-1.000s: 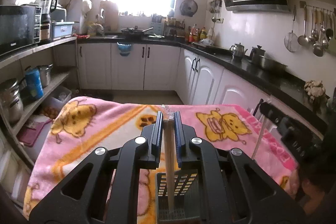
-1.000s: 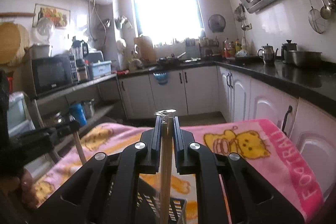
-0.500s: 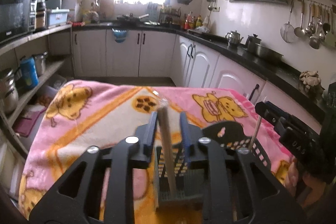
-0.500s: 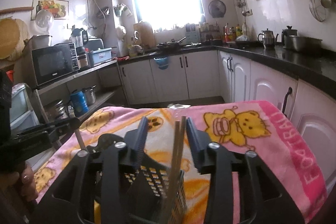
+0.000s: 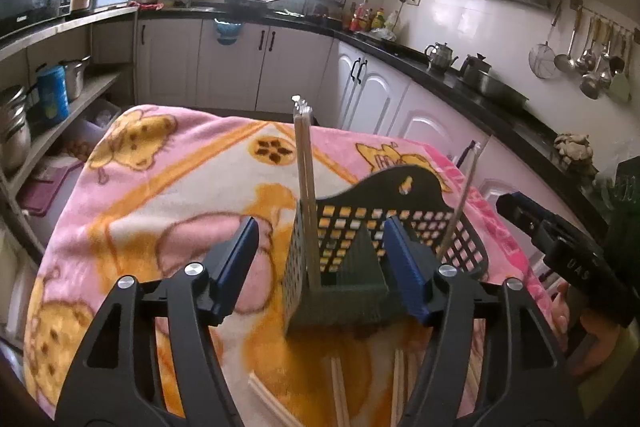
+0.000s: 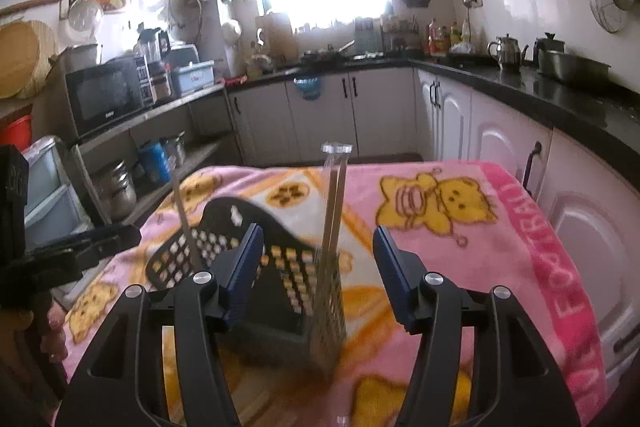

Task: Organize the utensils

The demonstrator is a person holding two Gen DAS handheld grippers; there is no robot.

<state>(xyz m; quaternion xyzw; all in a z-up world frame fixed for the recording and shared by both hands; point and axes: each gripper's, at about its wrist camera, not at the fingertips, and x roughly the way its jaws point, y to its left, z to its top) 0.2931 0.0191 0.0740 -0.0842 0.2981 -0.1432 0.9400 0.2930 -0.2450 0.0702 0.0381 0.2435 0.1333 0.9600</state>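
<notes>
I am opening both grippers' fingers, left gripper (image 5: 320, 263) and right gripper (image 6: 318, 269), leaving chopsticks (image 5: 306, 195) standing in the holder (image 5: 360, 247); more chopsticks (image 5: 340, 391) are lying on the near table (image 5: 160, 187).

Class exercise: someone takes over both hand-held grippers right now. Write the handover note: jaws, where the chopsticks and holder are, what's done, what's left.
Left gripper: jaws open, just been opening, nothing gripped.
Right gripper: the same.
Black holder stands on the pink blanket.
Done: two pairs of chopsticks stand in it, one at its left, one at its right.
Left: loose chopsticks lie on the blanket in front of the holder.
</notes>
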